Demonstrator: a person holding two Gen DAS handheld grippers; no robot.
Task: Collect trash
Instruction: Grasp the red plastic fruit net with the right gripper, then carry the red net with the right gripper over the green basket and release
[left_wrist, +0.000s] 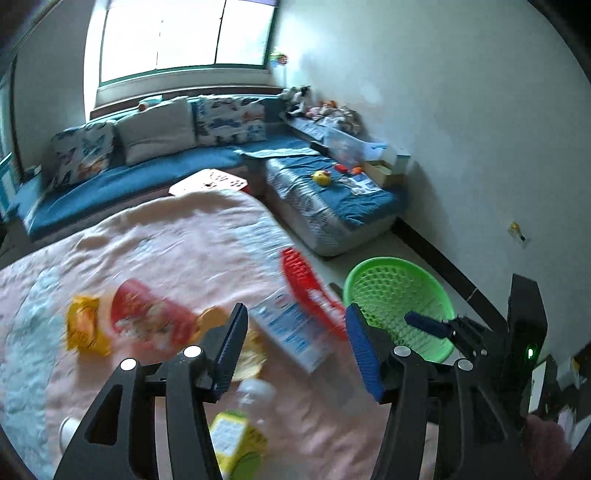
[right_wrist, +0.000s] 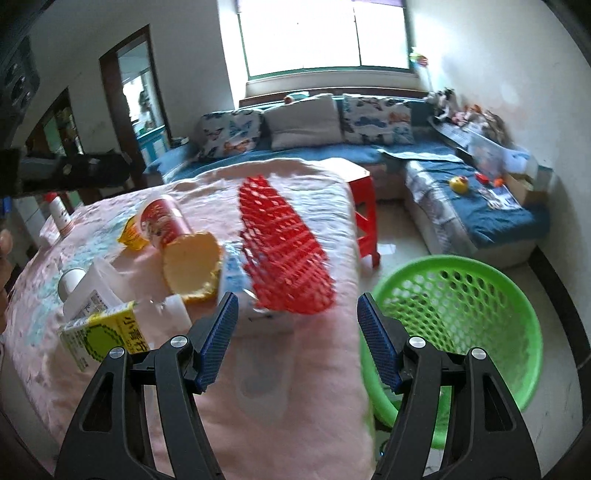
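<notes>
Trash lies on a pink blanket (right_wrist: 258, 369): a red snack cup (right_wrist: 162, 221), a yellow wrapper (right_wrist: 131, 232), a yellow foam bowl (right_wrist: 192, 264), a blue-white carton (left_wrist: 291, 332), a yellow-green drink carton (right_wrist: 103, 338), a clear bottle (right_wrist: 88, 291) and a tipped red mesh basket (right_wrist: 284, 254). A green basket (right_wrist: 465, 314) stands on the floor at the right. My left gripper (left_wrist: 295, 350) is open over the blue-white carton. My right gripper (right_wrist: 297, 339) is open and empty, between the red basket and the green basket; it also shows in the left wrist view (left_wrist: 428, 325).
A blue L-shaped sofa (right_wrist: 369, 151) with cushions and toys lines the far wall under the window. A red plastic stool (right_wrist: 364, 218) stands beyond the blanket. A white spray bottle (right_wrist: 59, 214) stands at the far left. Tiled floor (right_wrist: 402, 251) lies around the green basket.
</notes>
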